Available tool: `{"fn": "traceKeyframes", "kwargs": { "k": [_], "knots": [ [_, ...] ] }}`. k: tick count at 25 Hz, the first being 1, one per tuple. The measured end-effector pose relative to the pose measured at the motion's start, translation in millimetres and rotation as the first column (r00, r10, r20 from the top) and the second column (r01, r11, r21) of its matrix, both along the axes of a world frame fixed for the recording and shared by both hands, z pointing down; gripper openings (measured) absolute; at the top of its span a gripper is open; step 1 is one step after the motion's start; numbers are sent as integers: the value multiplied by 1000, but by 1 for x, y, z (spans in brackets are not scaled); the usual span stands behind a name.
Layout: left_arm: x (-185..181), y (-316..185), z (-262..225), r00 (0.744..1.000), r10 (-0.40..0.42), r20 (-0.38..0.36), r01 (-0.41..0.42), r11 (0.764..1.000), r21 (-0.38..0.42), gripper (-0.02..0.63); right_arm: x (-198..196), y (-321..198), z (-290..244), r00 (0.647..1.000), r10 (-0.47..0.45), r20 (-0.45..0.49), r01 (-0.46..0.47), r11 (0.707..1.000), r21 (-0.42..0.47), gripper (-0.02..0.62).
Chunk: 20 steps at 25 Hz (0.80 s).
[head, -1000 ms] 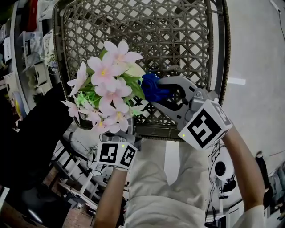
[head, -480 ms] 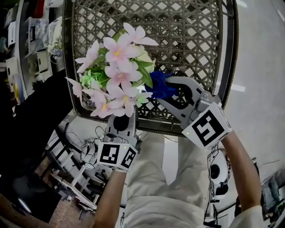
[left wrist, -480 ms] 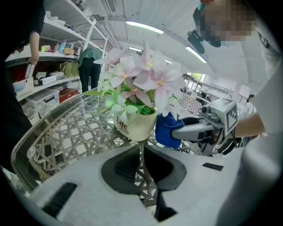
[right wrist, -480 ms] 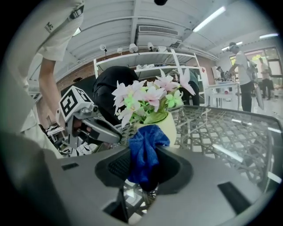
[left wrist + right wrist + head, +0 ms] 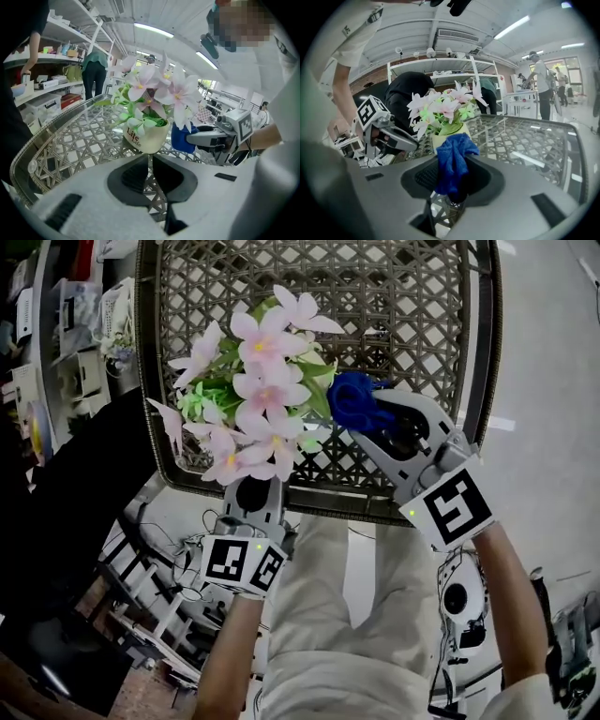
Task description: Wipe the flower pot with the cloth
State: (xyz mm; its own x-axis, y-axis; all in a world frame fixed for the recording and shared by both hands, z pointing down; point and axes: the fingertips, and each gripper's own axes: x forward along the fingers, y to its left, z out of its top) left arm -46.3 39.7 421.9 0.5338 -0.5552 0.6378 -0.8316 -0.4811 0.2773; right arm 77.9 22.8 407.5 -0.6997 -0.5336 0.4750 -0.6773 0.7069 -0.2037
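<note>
The cream flower pot (image 5: 147,136), printed "Life" and filled with pink flowers (image 5: 265,381), stands tilted on the wicker table (image 5: 403,315). In the head view the blooms hide the pot. My left gripper (image 5: 150,157) is shut, with only a thin slit between its jaws. Its tips reach the pot's base from the near side, under the flowers (image 5: 255,491). My right gripper (image 5: 370,413) is shut on a bunched blue cloth (image 5: 452,161). It holds the cloth (image 5: 359,401) up against the right side of the pot (image 5: 438,137) and the leaves.
The table's metal rim (image 5: 487,352) runs round the glass-topped wicker. Shelves with boxes (image 5: 47,84) stand at the left, and people (image 5: 541,79) stand in the background. Cables and a rack (image 5: 159,615) lie on the floor below the near edge, beside my legs.
The right gripper and the blue cloth have shifted up and away from me along the pot's right side. The flowers and left gripper now sit a little further right in the view.
</note>
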Motion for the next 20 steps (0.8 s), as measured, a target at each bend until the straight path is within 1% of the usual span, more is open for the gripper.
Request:
{"fn": "traceKeyframes", "kwargs": {
  "k": [5, 9, 20],
  "knots": [
    [-12, -2, 4, 1000, 12, 12, -12, 1000, -7, 40, -16, 1, 4, 994, 110, 4, -110, 994, 16, 146],
    [-21, -3, 6, 999, 28, 22, -28, 1000, -5, 40, -25, 1, 4, 988, 151, 32, -151, 988, 20, 146],
    [-36, 2, 4, 1000, 12, 11, -12, 1000, 15, 39, -52, 17, 3, 994, 106, 31, -106, 994, 5, 146]
  ]
}}
